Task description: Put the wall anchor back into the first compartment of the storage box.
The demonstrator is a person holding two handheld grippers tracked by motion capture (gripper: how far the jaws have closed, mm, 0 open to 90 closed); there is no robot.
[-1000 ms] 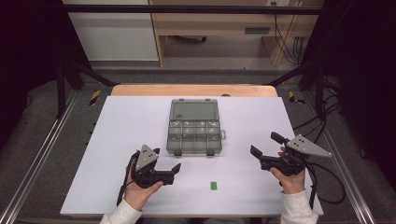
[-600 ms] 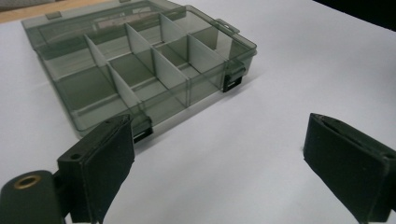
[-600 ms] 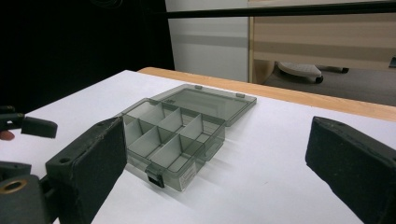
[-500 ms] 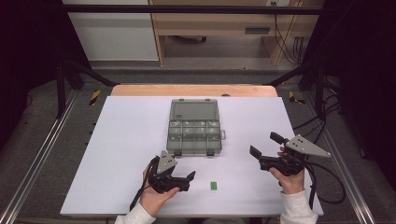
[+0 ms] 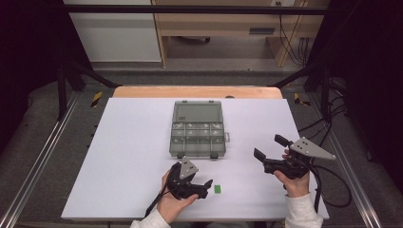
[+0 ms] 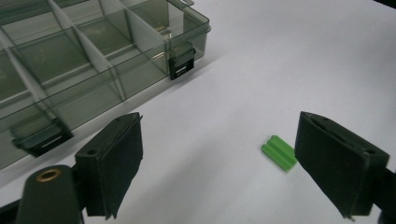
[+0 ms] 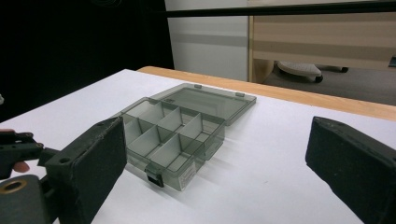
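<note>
A small green ribbed piece [image 5: 217, 189] lies flat on the white table near its front edge. My left gripper [image 5: 207, 188] sits just left of it, low over the table and pointing at it. In the left gripper view the green piece [image 6: 279, 152] lies between the jaws, close to the right one, with no pad pressing on it. The jaws [image 6: 217, 140] have just been closing a little and still stand wide. My right gripper [image 5: 269, 147] is held open at the front right, empty, and faces the box [image 7: 217, 130].
A clear grey compartment box [image 5: 197, 133] stands open mid-table, lid laid back, and its compartments [image 6: 70, 60] look empty. Its latched front edge is close to my left gripper. Cables [image 5: 332, 180] trail at the right. A wooden strip [image 5: 197, 91] borders the table's far edge.
My left hand has moved right along the table's front and sunk a little, bringing its jaws up to the green piece. The right hand has kept still.
</note>
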